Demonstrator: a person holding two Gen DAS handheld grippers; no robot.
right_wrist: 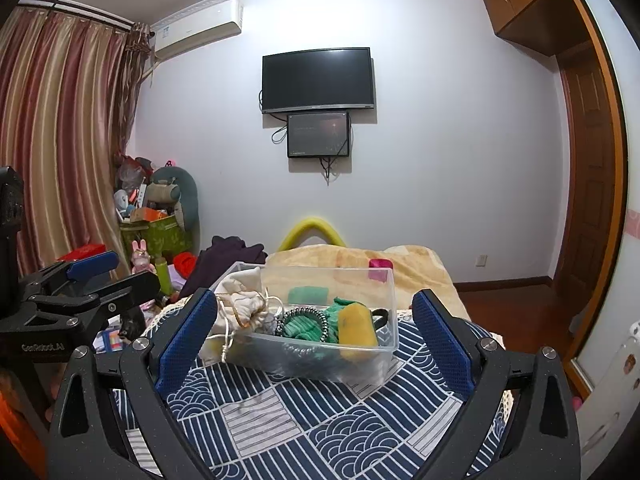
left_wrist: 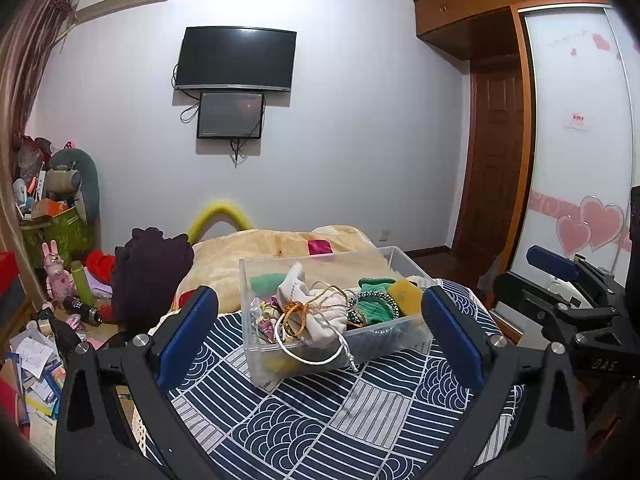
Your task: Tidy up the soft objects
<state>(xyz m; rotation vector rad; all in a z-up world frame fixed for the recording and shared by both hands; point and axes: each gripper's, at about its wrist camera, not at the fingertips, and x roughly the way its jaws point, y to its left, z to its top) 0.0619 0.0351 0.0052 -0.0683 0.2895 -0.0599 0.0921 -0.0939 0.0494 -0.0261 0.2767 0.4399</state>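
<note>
1 clear rectangular plastic bin (left_wrist: 256, 276) on the navy wave-patterned quilt (left_wrist: 320, 412) of the bed, long axis running from near left to far right in the left wrist view, open side up. Inside: 1 white drawstring cloth bag (left_wrist: 316, 308) tied with gold cord at the near left end, 1 yellow sponge block (left_wrist: 406, 294) at the right end, green knitted cloth (left_wrist: 370, 306) between them with 1 black-and-white braided ring (right_wrist: 304, 322) resting on it, 1 white cord loop (left_wrist: 316, 356) spilling over the near wall. Beyond the bin, 1 beige blanket (left_wrist: 256, 246) on the far part of the bed.

Left gripper (left_wrist: 320, 328) with jaws spread wide, empty, near side of the bin, blue pads flanking it. Right gripper (right_wrist: 316, 336) likewise wide apart, holding nothing, facing the bin's long side.

On the far wall, 1 black television (right_wrist: 318, 80) above 1 smaller dark screen (right_wrist: 318, 134).
</note>
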